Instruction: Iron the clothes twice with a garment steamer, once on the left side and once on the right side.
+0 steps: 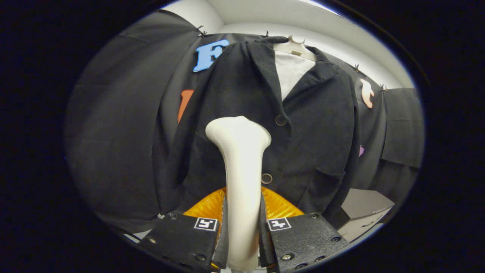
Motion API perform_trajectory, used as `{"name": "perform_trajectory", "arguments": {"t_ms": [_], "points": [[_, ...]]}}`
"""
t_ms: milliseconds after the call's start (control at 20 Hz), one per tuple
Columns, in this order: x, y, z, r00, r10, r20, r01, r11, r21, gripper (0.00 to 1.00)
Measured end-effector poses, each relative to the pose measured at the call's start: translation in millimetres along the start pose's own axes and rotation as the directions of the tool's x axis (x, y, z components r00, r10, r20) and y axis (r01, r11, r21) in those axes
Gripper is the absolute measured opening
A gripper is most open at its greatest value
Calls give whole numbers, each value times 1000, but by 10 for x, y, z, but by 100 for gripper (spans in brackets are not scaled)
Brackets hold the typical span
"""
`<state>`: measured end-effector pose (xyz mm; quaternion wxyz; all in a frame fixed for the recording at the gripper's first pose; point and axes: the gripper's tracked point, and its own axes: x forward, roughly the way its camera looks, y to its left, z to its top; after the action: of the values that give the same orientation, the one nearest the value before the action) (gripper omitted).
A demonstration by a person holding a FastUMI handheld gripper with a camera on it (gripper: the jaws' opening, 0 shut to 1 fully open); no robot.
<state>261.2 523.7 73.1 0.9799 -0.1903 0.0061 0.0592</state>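
Observation:
A black jacket [242,94] with round buttons hangs on a white hanger [294,45] in front of the booth's cloth wall, over a white inner layer [291,74]. My gripper [242,231] is shut on the white garment steamer [239,159], both fingers pressing on its slim handle. The steamer's flared head [238,131] stands upright just ahead of the fingers, over the jacket's left front panel, beside the row of buttons. I cannot tell whether the head touches the cloth.
An orange ribbed object [280,206] lies just beyond the fingers under the jacket's hem. A pale box or table corner [365,212] stands low at the right. Black cloth hangs on both sides of the jacket.

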Motion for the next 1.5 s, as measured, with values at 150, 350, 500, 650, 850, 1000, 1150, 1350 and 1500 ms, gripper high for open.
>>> {"name": "perform_trajectory", "arguments": {"t_ms": [150,350,500,650,850,1000,1150,1350,1500], "points": [[-15,13,-135,999,7,-35,-7,1000,0,35],[-52,37,-303,997,13,-72,-14,1000,-8,35],[-66,64,-430,994,21,-105,-22,1000,-8,35],[-97,125,-604,986,44,-160,-44,999,6,35],[-134,180,-801,978,54,-201,-55,998,-1,35],[-153,199,-1048,964,70,-257,-73,997,0,35],[-202,177,-1233,951,73,-299,-79,997,-9,35],[-222,180,-1470,933,81,-350,-93,996,-17,35],[-323,167,-1698,910,101,-403,-113,994,-7,35]]}}
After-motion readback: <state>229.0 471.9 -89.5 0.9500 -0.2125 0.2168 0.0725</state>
